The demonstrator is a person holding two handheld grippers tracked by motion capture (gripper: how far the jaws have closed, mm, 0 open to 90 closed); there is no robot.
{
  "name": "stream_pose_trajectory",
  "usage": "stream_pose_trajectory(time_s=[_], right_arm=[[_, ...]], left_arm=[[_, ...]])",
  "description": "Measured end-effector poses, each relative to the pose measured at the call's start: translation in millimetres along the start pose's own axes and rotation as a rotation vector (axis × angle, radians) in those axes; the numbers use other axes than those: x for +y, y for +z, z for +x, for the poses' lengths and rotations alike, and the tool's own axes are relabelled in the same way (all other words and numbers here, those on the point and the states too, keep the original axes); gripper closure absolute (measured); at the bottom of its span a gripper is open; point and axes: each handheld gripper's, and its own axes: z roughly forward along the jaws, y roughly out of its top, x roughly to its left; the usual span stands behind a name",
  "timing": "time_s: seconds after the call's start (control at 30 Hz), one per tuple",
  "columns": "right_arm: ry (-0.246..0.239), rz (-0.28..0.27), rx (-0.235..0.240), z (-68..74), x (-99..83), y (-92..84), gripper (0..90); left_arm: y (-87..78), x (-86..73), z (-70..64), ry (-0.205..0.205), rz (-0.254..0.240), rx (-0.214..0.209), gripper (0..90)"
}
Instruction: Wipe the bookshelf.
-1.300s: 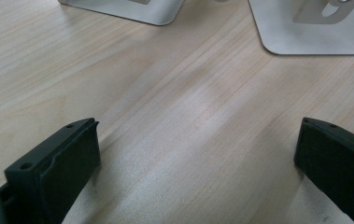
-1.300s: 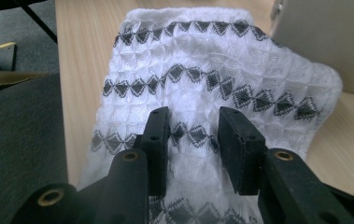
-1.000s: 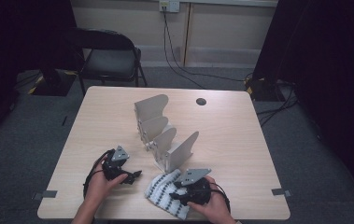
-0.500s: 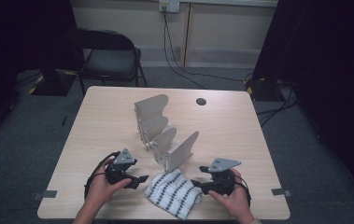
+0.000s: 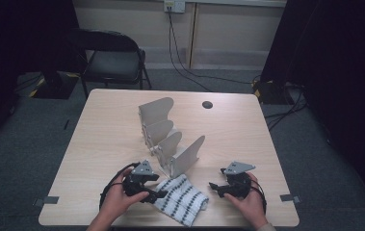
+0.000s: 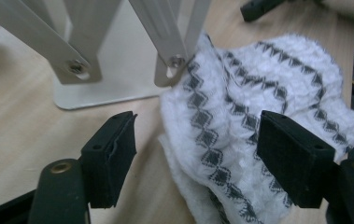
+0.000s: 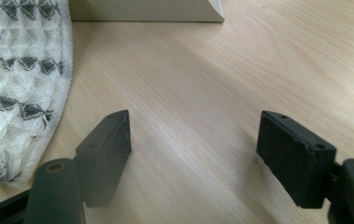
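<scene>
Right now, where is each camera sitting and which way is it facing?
High view: above the person's side, looking forward and down at the table, rack, cloth; both hands and grippers show.
Left gripper view: rides the left gripper, facing cloth and rack; own jaws open.
Right gripper view: rides the right gripper, facing bare table; own jaws open.
All three share the cloth.

On my wooden table [image 5: 108, 139] stands a white rack of curved dividers [image 5: 168, 142], with a small dark disc [image 5: 207, 104] farther off. Beyond it, a black folding chair [image 5: 112, 60] sits on grey carpet.
</scene>
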Motion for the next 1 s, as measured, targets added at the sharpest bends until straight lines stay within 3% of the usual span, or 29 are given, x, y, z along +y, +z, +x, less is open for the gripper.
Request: stream_pose_trajectory(time_s=[0.13,0.23,0.3,0.37,0.43,0.53,0.57,0.67,0.77,1.0], right_arm=[[0.030,-0.009,0.008,-3.5,-2.4,0.8,23.0],[0.033,-0.007,0.001,-4.3,-2.7,0.4,22.6],[0.032,-0.008,0.001,-4.4,-2.8,0.3,22.6],[0.035,-0.009,0.005,-5.2,-3.0,0.4,22.4],[0.037,-0.008,0.002,-5.6,-3.0,0.3,22.4],[0.038,-0.008,0.003,-5.7,-3.1,0.4,22.4],[0.038,-0.008,0.003,-5.7,-3.1,0.4,22.4],[0.039,-0.008,0.003,-5.7,-3.0,0.4,22.4],[0.039,-0.008,0.003,-5.8,-3.0,0.4,22.4],[0.040,-0.008,0.003,-5.8,-3.0,0.5,22.3]], left_arm=[[3.7,-1.1,0.1,0.000,0.011,0.001,34.2],[7.5,-4.0,1.1,0.014,0.056,0.018,36.5],[8.8,-4.7,1.0,0.011,0.067,0.014,44.2],[10.0,-3.6,-0.6,0.044,0.080,0.019,49.2],[9.9,-3.4,-0.2,0.050,0.082,0.014,54.0],[8.5,-2.5,0.1,0.032,0.101,-0.001,73.0],[7.9,-2.4,0.3,0.030,0.107,-0.006,73.0],[2.1,0.1,1.0,0.052,0.143,0.031,79.4],[-6.6,-2.0,8.8,0.032,0.152,0.058,82.6],[-30.1,-14.8,37.3,-0.063,0.140,0.136,82.8]])
